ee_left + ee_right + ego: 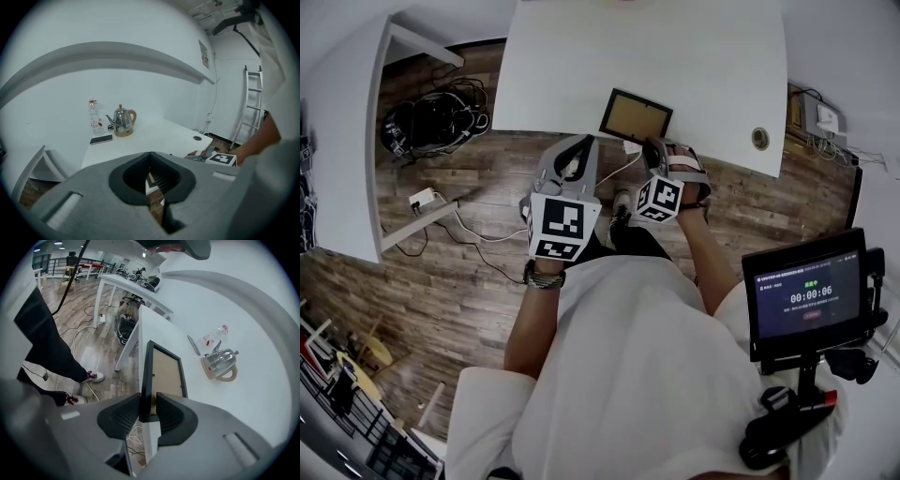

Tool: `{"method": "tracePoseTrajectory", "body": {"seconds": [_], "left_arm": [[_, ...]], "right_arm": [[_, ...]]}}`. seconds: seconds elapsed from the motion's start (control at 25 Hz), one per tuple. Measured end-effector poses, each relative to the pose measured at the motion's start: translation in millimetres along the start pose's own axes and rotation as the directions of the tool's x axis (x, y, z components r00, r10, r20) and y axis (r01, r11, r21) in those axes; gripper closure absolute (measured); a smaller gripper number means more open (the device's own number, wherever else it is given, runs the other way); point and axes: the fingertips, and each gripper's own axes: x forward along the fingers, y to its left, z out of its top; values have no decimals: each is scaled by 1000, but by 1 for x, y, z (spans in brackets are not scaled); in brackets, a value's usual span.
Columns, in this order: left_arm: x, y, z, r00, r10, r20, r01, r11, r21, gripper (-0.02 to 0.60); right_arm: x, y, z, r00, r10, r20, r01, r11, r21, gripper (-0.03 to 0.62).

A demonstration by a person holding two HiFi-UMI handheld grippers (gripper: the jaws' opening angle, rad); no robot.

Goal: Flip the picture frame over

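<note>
Lying at the near edge of the table (675,56), long axis along that edge, the picture frame (636,115) has its near rim between the jaws of the right gripper (149,401), which stand slightly apart and do not appear clamped. The frame's body stretches straight ahead of those jaws. The left gripper (578,150) hangs beside, farther off, jaws together on nothing.

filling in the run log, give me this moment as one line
picture frame: brown face up at table edge | right gripper: jaws astride its near edge, contact unclear | left gripper: jaws together, empty
</note>
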Motion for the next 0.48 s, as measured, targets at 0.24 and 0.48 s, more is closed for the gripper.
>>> {"method": "tracePoseTrajectory", "body": {"seconds": [0.24,0.48], "left_arm": [[2,2,-1,1000,3,-1,-3,1000,1,578],[7,6,1,1000,-4,7,4,1000,6,578]], "right_arm": [[-10,7,6,994,103,39,-105,994,43,494],[-17,-1,17,967,248,65,-254,960,119,499]]}}
